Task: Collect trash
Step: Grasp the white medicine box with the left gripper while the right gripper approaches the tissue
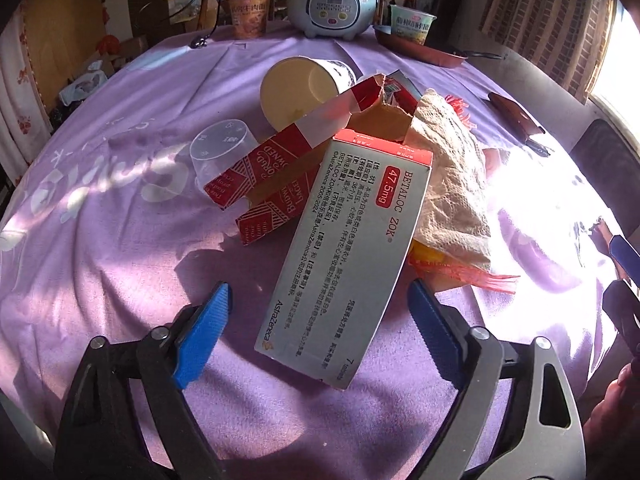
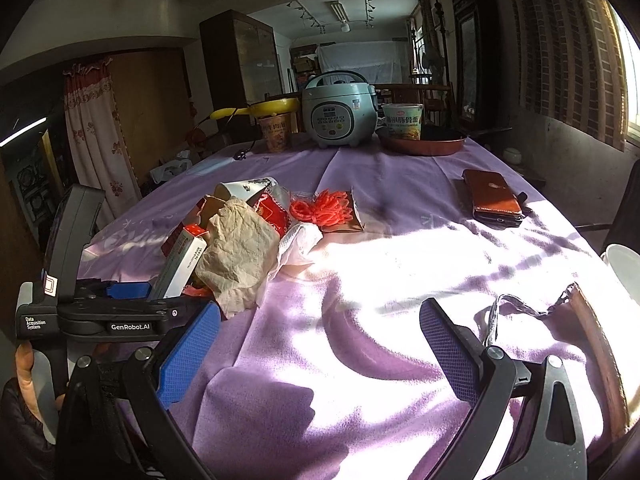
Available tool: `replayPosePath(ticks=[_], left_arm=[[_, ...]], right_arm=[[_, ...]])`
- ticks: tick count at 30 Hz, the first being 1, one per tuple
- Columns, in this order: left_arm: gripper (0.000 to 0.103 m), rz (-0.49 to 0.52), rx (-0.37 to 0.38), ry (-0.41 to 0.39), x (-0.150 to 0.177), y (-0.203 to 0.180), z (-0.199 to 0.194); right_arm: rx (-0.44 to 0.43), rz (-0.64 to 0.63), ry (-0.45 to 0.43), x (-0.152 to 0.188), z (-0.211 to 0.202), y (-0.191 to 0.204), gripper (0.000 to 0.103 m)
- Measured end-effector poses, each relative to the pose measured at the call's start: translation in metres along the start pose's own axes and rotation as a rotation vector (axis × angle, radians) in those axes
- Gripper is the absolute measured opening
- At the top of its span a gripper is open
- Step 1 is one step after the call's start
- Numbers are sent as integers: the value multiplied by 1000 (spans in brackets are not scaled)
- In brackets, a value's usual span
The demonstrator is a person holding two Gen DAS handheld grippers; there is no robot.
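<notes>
A heap of trash lies on the purple tablecloth [image 1: 100,264]. A grey-white medicine box [image 1: 348,248] with a red end leans on a torn red-and-white carton [image 1: 280,172] and a crumpled paper towel [image 1: 448,184]. Behind them a paper cup [image 1: 300,88] and a clear plastic cup [image 1: 216,152] lie on their sides. Orange netting [image 2: 320,208] sits beside the heap. My left gripper [image 1: 320,320] is open around the box's near end, and its left pad [image 1: 200,336] stands clear of the box. My right gripper [image 2: 320,340] is open over sunlit cloth, with nothing between its fingers.
At the table's far end stand a rice cooker [image 2: 338,114], two instant-noodle cups [image 2: 274,132] [image 2: 402,120], a yellow ladle and a copper pan [image 2: 424,146]. A brown wallet [image 2: 492,200] lies at right. A brown pouch [image 2: 592,344] and a white bowl [image 2: 624,272] sit near my right gripper.
</notes>
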State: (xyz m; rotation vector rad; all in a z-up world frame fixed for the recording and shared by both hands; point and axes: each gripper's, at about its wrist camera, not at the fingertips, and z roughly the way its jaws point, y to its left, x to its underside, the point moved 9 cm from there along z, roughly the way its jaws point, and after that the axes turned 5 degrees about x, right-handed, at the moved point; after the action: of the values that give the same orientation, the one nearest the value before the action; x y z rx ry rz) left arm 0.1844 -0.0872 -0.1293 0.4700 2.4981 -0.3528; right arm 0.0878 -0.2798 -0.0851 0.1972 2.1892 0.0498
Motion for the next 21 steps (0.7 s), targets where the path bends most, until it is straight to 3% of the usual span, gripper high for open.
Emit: replayPosePath(ticks=[2,5,11,15,17,21], left_arm=[[57,3,-27,-2,-2,2,2],[48,-6,-24,-21,-2,1,-3],[46,-39,-60,-112,1,11,-41],[45,-74,-136,-172,6,37,-71],[36,-88,-151,-182,9,47,-79],[36,-126,-154,-175,18,64,-79]], right_arm=[[1,-4,4,0,3,1,98],[3,-8,9,0,6,1,98],[-48,4,18,-8,9,8,98],[-111,26,40,-18,20,21,97],[-129,26,57,-23,29,28,96],[-195,57,126,-26,51,45,86]])
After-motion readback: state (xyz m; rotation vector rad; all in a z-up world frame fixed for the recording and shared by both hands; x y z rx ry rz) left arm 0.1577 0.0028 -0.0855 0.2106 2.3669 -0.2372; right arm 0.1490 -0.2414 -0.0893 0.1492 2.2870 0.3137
